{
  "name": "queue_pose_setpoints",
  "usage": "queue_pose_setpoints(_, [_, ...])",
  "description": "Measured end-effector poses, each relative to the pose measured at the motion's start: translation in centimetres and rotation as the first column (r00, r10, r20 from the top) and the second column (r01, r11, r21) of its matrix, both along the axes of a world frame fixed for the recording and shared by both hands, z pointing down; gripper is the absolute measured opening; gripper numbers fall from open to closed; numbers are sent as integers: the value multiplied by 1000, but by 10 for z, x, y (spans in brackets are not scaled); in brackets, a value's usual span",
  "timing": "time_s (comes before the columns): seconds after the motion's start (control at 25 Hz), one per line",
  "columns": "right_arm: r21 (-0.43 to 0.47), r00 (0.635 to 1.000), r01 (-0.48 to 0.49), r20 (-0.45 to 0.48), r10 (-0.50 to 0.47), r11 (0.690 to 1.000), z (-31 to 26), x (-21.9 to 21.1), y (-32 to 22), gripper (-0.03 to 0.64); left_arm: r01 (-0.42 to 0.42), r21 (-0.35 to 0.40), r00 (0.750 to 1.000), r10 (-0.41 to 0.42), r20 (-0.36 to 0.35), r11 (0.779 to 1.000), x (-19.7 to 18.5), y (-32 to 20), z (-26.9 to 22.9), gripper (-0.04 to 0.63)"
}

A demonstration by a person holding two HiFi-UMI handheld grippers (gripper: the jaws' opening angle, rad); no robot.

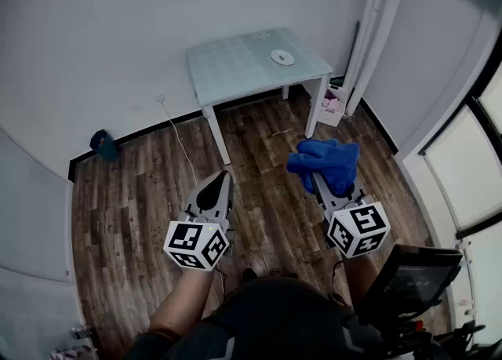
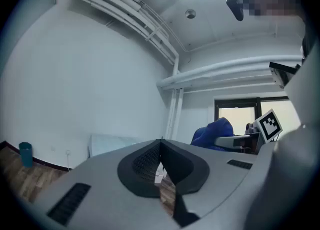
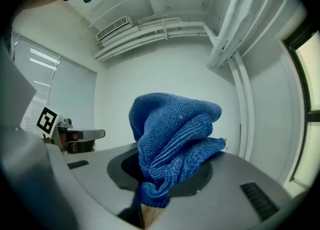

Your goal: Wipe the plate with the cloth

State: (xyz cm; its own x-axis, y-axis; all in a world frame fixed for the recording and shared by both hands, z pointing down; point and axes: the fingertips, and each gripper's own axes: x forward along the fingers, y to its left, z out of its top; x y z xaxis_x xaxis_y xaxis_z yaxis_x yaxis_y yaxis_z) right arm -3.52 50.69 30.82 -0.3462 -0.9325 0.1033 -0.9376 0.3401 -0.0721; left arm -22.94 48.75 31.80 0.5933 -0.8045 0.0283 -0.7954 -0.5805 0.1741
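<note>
Crumpled blue knit cloth (image 3: pixel 172 139), clamped

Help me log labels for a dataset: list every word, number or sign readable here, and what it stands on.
No words or numbers can be read anywhere.
Left cube, on the left tongs: black-and-white square code, no letters.
Right cube, on the right tongs: the same.
Plate: too far to show print.
Cloth: plain blue.

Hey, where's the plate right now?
In the head view, the plate sits on the small table by the far wall, toward the table's right end.
</note>
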Motion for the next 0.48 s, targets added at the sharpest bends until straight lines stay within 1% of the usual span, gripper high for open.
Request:
queue_pose_setpoints(0.2, [2,1000,1,-5,-1,1000,-3,-6,-9,100,5,14,1000,-5,15,1000,-3,-6,-3,8])
queue_pose_setpoints(0.48, [16,1000,18,-13,-18,1000,-4,-27,-19,100,-13,9,1000,13,5,1000,-15,-16,2,8])
